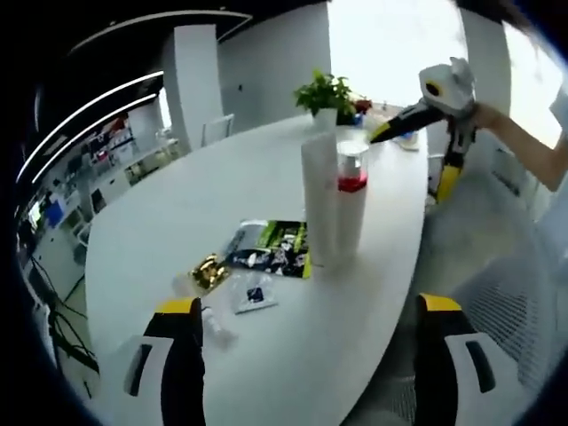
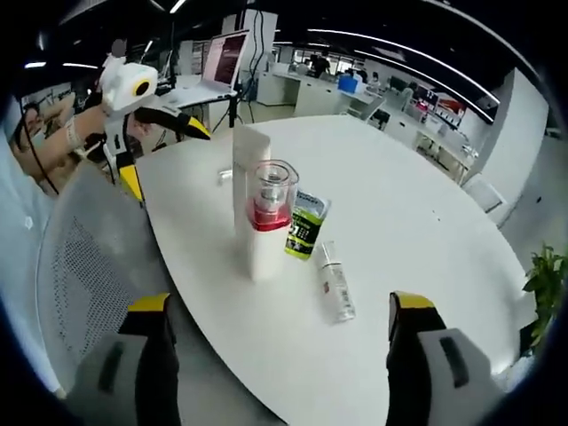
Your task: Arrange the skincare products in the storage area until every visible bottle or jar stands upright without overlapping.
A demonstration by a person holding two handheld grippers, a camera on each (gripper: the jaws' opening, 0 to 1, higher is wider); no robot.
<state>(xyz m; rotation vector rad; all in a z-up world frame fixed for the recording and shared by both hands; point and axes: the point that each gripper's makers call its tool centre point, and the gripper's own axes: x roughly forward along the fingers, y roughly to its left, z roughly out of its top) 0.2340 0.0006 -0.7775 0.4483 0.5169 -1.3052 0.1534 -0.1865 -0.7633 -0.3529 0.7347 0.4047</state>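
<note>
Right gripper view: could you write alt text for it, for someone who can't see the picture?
A white pump bottle with a clear cap and red band stands upright on a white oval table, a white box just behind it. A green-and-black sachet and a small clear bottle lie flat beside it. The right gripper is open below; the left gripper is at upper left.

The counter [image 2: 426, 222] has a smooth white top with a soft, low sheen. On it, the tall bottle [image 2: 269, 217] looks like plastic: a clear glossy cap over a red band and a matt white body. Just beside it stands a white box [image 1: 319, 195] that looks like matt card. The green and black sachet [image 2: 306, 226] is glossy printed film, and the small clear bottle [image 2: 335, 284] lying near the counter's edge is shiny transparent plastic. A crinkled gold wrapper [image 1: 209, 271] glints like foil.
</note>
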